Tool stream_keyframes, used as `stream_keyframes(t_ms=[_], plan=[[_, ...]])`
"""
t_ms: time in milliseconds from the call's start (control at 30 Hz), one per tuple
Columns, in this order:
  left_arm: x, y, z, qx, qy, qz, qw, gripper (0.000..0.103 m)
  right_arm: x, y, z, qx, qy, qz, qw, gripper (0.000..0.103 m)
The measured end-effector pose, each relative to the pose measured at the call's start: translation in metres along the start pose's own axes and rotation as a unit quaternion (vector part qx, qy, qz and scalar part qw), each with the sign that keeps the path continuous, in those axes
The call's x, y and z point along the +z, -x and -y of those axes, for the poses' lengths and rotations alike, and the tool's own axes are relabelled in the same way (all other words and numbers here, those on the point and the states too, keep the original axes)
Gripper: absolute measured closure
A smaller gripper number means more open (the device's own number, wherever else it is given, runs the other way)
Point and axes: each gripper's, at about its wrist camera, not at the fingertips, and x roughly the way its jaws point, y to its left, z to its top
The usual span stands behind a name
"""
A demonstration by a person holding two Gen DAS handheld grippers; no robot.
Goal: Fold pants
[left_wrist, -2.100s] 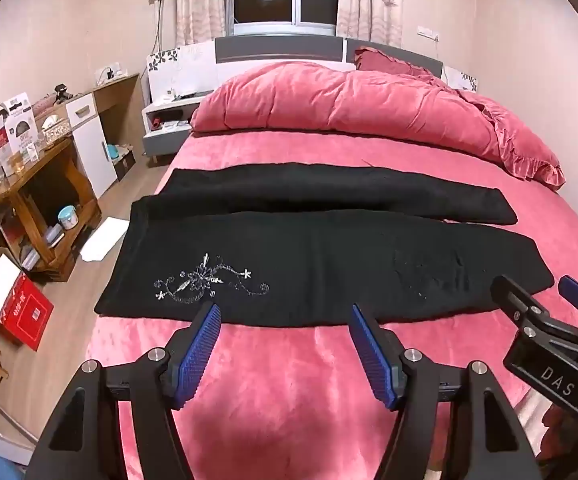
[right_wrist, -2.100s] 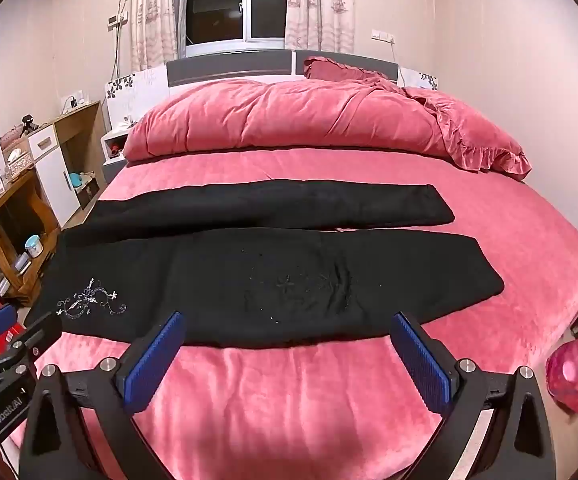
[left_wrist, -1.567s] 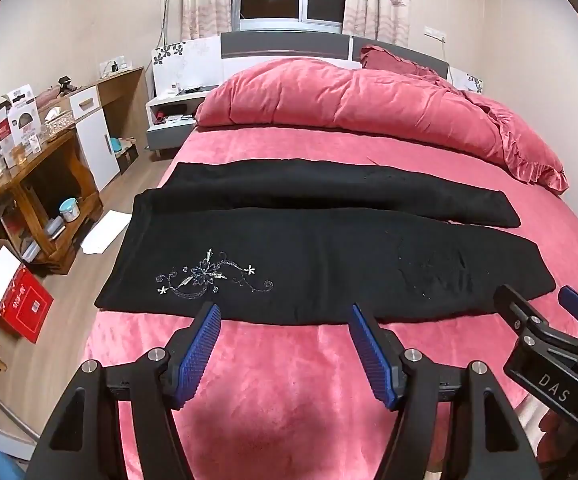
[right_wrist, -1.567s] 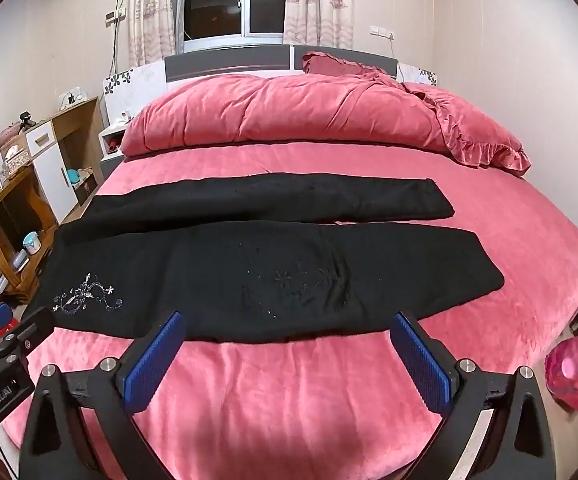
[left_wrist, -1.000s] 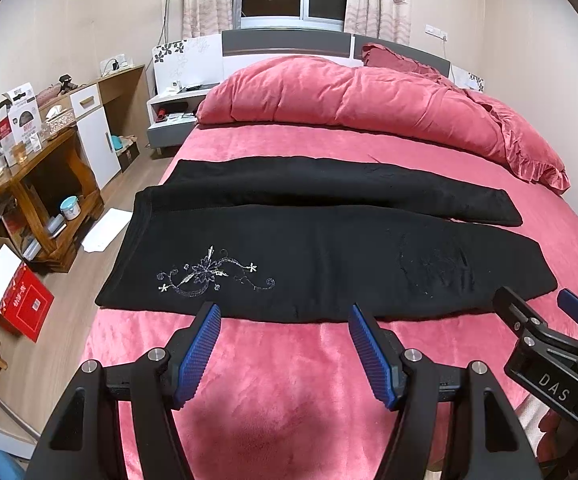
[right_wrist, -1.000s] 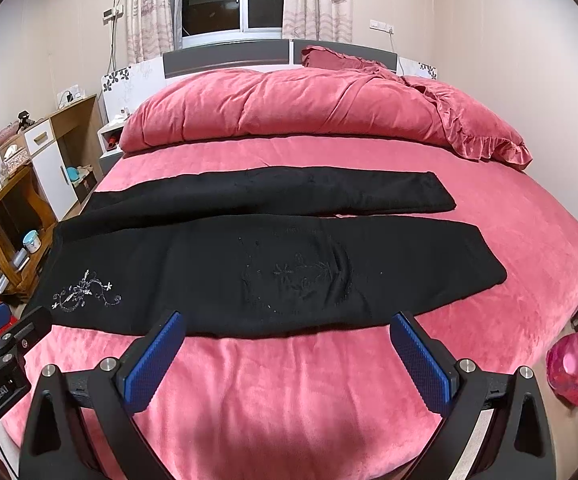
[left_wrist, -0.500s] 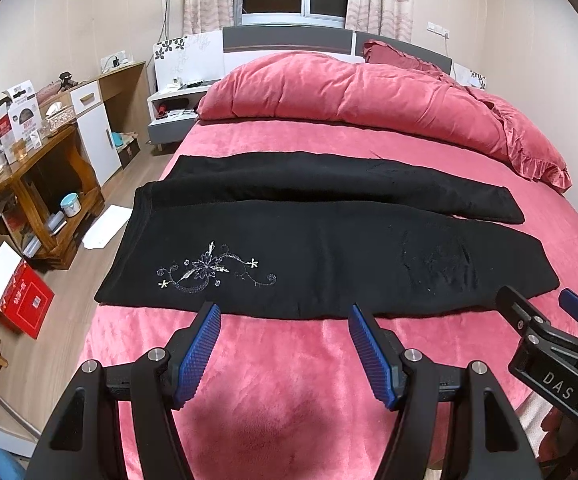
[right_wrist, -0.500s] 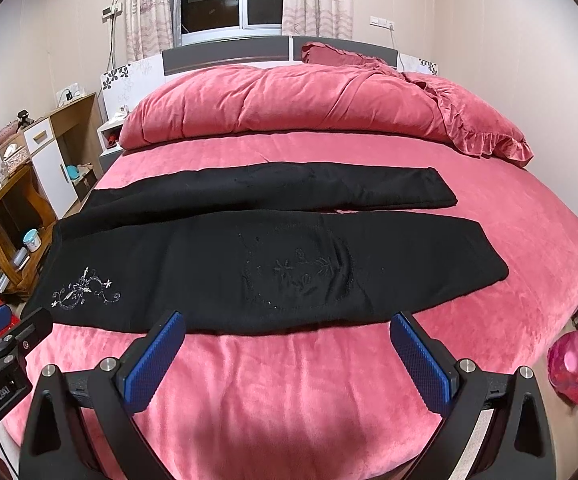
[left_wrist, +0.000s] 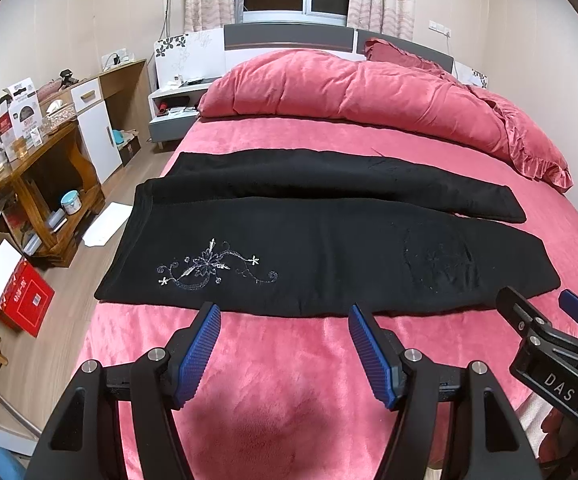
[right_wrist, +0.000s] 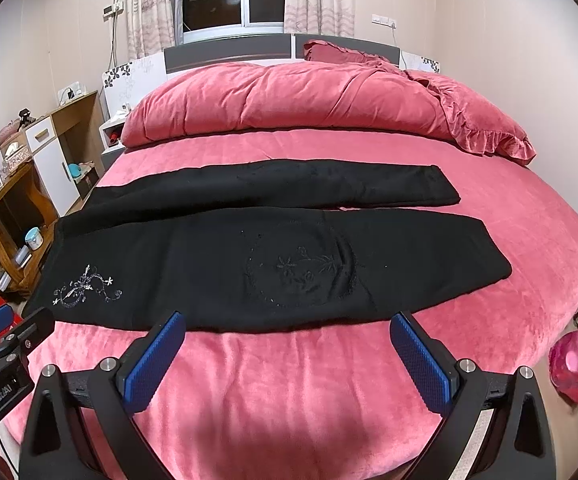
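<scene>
Your black pants [left_wrist: 321,248] lie spread flat across the pink bed [left_wrist: 289,380], long axis running side to side in front of you, with the waistband at the left edge of the bed and the two leg ends toward the right. The near leg, with its silver flower embroidery [left_wrist: 213,268] close to the waist, lies straight ahead of both tools; the far leg [right_wrist: 289,188] lies parallel behind it, toward the bunched pink duvet [right_wrist: 309,96]. The left hand-held gripper [left_wrist: 285,340] hovers over bare bedding just short of the near edge of the pants, its blue pads spread wide with nothing between them, and it sits nearer the waist end. The right hand-held gripper [right_wrist: 289,344] is likewise wide and empty, just short of the same edge, nearer the patterned middle and the leg cuffs. No fold looks made yet. I judge your first fold will bring one leg over the other, so each tool would need to reach forward to the edge directly ahead of it.
</scene>
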Motion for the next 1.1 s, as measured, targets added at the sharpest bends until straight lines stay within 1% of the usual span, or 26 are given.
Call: stream_keyframes(t_ms=[700, 867, 933, 1000, 1067, 1100], plan=[[-0.003, -0.006, -0.004, 0.005, 0.003, -0.010, 0.9999, 0.035, -0.003, -0.003, 0.001, 0.001, -0.003, -0.003, 1.000, 0.000], [-0.004, -0.012, -0.009, 0.000, 0.010, -0.019, 0.9998, 0.035, -0.003, -0.005, 0.003, -0.002, 0.001, -0.005, 1.000, 0.000], [-0.005, -0.016, -0.013, -0.014, 0.016, -0.029, 0.9994, 0.035, -0.004, -0.010, 0.004, 0.000, 0.004, -0.008, 1.000, 0.000], [-0.007, -0.025, -0.020, -0.048, 0.029, -0.046, 0.9974, 0.035, -0.005, -0.021, 0.007, 0.006, 0.010, -0.014, 1.000, 0.000], [-0.010, -0.036, -0.034, -0.090, 0.063, -0.065, 0.9918, 0.035, -0.008, -0.034, 0.012, 0.032, 0.014, -0.027, 0.999, 0.000], [-0.013, -0.042, -0.044, -0.116, 0.086, -0.073, 0.9868, 0.035, -0.010, -0.041, 0.017, 0.034, 0.013, -0.041, 0.999, 0.000]])
